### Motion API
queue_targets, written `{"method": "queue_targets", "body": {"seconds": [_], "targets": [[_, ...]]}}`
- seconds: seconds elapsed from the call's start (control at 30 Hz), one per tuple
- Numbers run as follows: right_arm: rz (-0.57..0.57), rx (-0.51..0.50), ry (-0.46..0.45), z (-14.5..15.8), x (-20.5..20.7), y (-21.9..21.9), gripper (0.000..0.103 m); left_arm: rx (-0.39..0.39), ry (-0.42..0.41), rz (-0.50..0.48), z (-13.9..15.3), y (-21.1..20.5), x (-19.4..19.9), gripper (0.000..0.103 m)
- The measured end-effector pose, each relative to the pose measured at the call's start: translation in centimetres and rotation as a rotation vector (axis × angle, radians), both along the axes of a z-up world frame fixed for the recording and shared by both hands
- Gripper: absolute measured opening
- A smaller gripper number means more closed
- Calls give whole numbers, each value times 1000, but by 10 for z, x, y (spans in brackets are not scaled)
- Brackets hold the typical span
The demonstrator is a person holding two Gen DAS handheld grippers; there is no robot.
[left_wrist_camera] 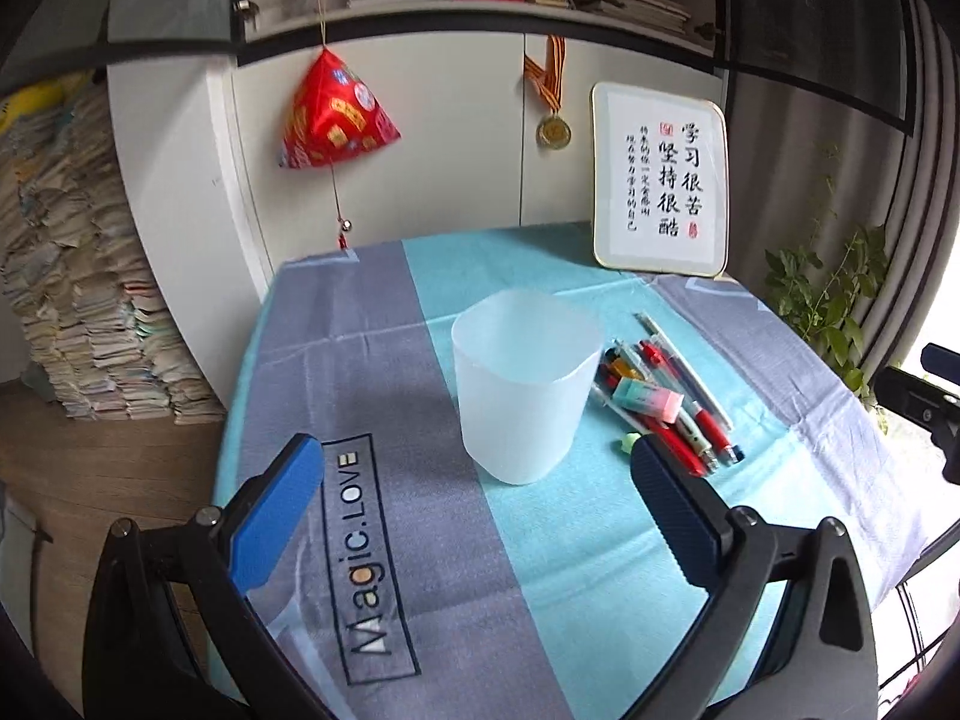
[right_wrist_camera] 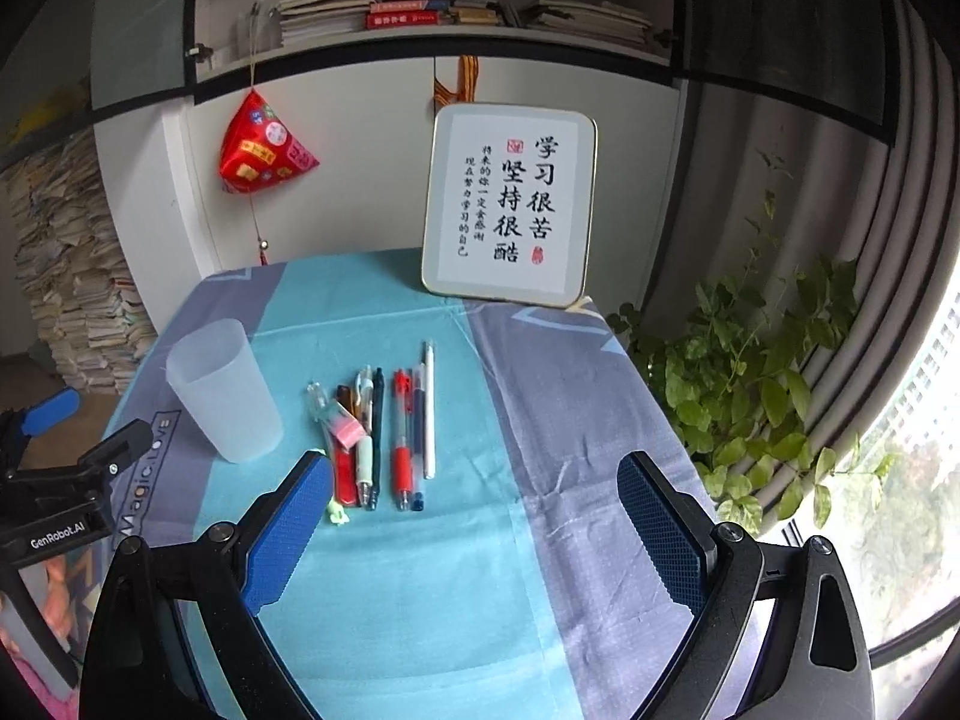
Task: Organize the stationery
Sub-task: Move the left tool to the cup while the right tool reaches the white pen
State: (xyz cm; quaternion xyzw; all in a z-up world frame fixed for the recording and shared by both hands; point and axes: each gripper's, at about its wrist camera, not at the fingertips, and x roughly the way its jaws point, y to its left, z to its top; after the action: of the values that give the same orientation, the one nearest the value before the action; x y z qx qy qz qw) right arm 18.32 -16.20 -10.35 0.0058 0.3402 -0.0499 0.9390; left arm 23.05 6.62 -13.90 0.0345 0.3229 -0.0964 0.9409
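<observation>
The pens (right_wrist_camera: 384, 438) are lying in a loose bundle on the worktop (right_wrist_camera: 420, 570), just ahead of my right claw (right_wrist_camera: 474, 525) and slightly toward its left finger. They are running roughly parallel, tips pointing back at me, with a pink-and-teal eraser (right_wrist_camera: 349, 427) resting across the left ones and a white pen (right_wrist_camera: 429, 408) sitting at the right edge of the group. I am judging them light, stiff and smooth-barrelled, so they are likely to roll or slip if I pinch near a tapered tip; I am planning to take one across the middle of its barrel, starting with the white one because nothing is overlapping it. The eraser looks soft and grippy and should be easy to squeeze on its flat sides.

The translucent cup (left_wrist_camera: 522, 384) is standing upright directly ahead of my left claw (left_wrist_camera: 477, 468), between its fingers in view but well beyond them, with the pens just to its right. It looks thin-walled and light, so I am expecting it to tip or slide if a pen knocks the rim.

Both claws are hanging released, fingers spread wide, gripping nothing.
</observation>
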Motion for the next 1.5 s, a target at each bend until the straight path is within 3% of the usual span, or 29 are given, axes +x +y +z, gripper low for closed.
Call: {"method": "queue_targets", "body": {"seconds": [0.13,0.27,0.4,0.53,0.57,0.6,0.63,0.83,1.07,1.1,1.17,1.23,1.37,1.5], "targets": [[-17,18,32,-12,18,-8,96,-24,17,-110,-12,-9,23,102],[-29,29,45,-20,32,-13,96,58,44,-83,-25,-18,49,102],[-26,31,63,-28,46,-15,96,19,50,-79,-28,-24,61,102],[-14,38,81,-37,57,-15,96,43,9,-87,-28,-33,65,100],[-12,37,84,-38,59,-15,96,47,4,-88,-28,-33,67,94],[-11,38,88,-40,60,-15,96,43,8,-97,-29,-33,67,77],[-11,39,90,-41,61,-16,96,34,22,-108,-30,-33,69,75],[2,51,97,-42,62,-18,96,39,1,-101,-23,-27,50,75],[109,10,108,-49,62,-3,95,61,8,-108,-26,-20,24,75],[108,-14,118,-53,66,-1,92,59,13,-108,-28,-20,24,75],[107,-35,155,-60,78,-2,53,54,18,-103,-32,-20,25,75],[119,24,198,-65,95,-8,35,41,5,-107,-33,-21,25,75],[118,109,256,-72,126,-20,32,18,-34,-126,-36,-21,24,75],[92,48,263,-71,158,-22,32,11,-74,-124,-40,-22,21,75]]}}
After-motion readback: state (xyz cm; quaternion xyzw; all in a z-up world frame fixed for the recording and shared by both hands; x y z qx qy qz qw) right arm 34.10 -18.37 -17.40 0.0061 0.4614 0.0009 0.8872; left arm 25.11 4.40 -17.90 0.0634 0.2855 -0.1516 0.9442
